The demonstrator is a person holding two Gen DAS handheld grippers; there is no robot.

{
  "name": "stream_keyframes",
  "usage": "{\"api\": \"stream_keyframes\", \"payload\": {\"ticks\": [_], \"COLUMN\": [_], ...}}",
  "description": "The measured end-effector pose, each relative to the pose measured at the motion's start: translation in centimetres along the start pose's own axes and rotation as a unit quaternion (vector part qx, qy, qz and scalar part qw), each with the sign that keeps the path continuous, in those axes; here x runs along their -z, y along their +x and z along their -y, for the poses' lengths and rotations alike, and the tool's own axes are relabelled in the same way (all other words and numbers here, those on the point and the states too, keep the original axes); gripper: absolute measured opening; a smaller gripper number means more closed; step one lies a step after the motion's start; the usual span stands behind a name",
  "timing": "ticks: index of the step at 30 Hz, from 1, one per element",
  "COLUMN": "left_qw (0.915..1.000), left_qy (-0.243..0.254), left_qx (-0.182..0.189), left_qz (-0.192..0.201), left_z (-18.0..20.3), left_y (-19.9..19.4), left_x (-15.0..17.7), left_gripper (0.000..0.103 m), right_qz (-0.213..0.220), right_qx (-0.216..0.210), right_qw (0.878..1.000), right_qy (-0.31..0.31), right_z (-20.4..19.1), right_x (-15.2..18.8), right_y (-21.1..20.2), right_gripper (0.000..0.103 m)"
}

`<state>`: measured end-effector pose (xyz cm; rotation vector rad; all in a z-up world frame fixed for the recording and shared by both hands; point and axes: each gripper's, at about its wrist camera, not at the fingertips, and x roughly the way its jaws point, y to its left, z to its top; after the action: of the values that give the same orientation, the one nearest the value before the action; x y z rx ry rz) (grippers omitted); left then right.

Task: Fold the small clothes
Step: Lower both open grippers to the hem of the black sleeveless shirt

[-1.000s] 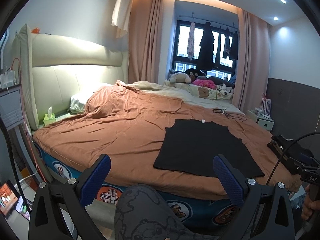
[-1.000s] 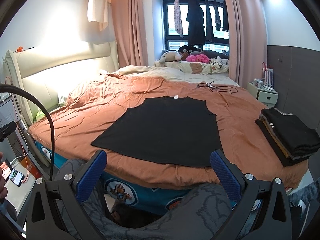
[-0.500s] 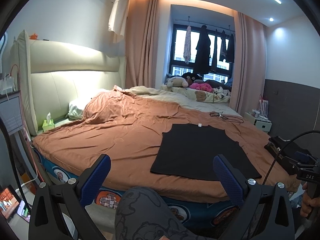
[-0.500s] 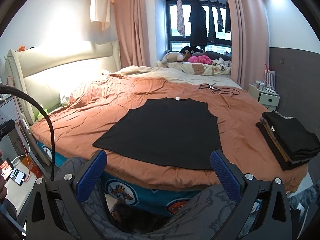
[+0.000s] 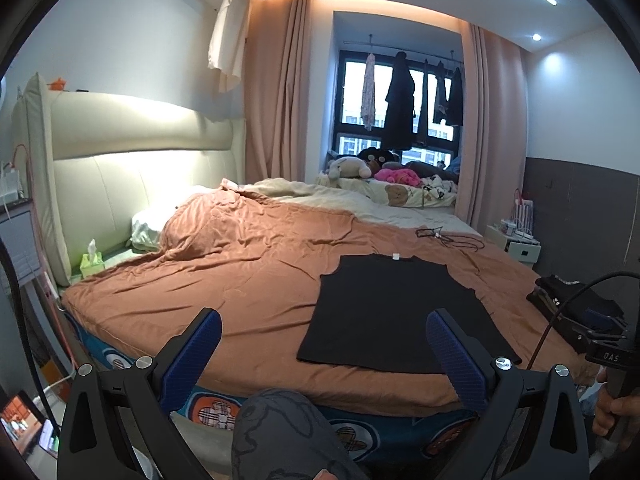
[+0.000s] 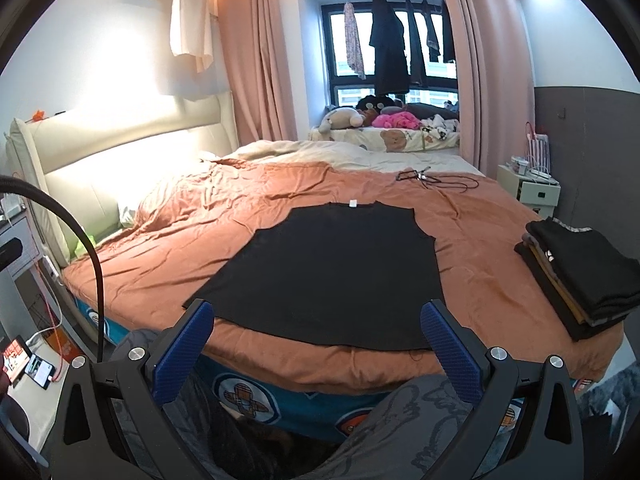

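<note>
Black garment (image 6: 332, 268) lies spread flat, neck label at 12 o'clock, on the bed's rust cover (image 6: 480, 248), apparently laid out ready for folding. Left hand-held gripper (image 5: 324, 356) and right hand-held gripper (image 6: 318, 352) hang short of the bed, both spread wide, empty. Folded stack (image 6: 580, 276) at 3 o'clock; curtained bedroom window at 12.

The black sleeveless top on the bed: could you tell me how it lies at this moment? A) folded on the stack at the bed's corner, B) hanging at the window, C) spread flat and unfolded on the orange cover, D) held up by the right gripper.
C: the black top lies spread flat on the orange cover, apart from the folded stack, and both open grippers hold nothing.
</note>
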<state>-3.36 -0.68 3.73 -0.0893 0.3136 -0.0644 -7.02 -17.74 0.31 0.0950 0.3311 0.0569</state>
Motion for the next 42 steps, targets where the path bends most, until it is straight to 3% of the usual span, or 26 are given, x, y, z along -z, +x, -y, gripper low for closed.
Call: {"api": "stream_keyframes", "payload": {"ticks": [10,21,29,42], "left_qw": [0.9995,0.9945,0.9851,0.9618], "left_qy": [0.003,-0.029,-0.049,-0.084], "left_qx": [0.002,0.033,0.04,0.026], "left_qz": [-0.032,-0.095,-0.16,-0.259], "left_z": [0.1,-1.3,-2.4,-4.7], "left_y": [4.9,12.9,19.1,28.6], "left_x": [-0.1,1.2,3.6,7.8], "left_gripper": [0.103,0.103,0.076,0.042], "right_qz": [-0.031,-0.068,-0.092,-0.146], "right_qx": [0.009,0.04,0.056,0.08], "right_qw": [0.999,0.994,0.989,0.975], "right_qy": [0.025,0.074,0.102,0.147], "right_z": [1.5,4.6,6.4,10.2], "right_x": [-1.2,-2.0,-2.0,-1.9], "right_y": [4.1,8.7,11.6,17.2], "right_gripper": [0.103,0.103,0.103,0.082]}}
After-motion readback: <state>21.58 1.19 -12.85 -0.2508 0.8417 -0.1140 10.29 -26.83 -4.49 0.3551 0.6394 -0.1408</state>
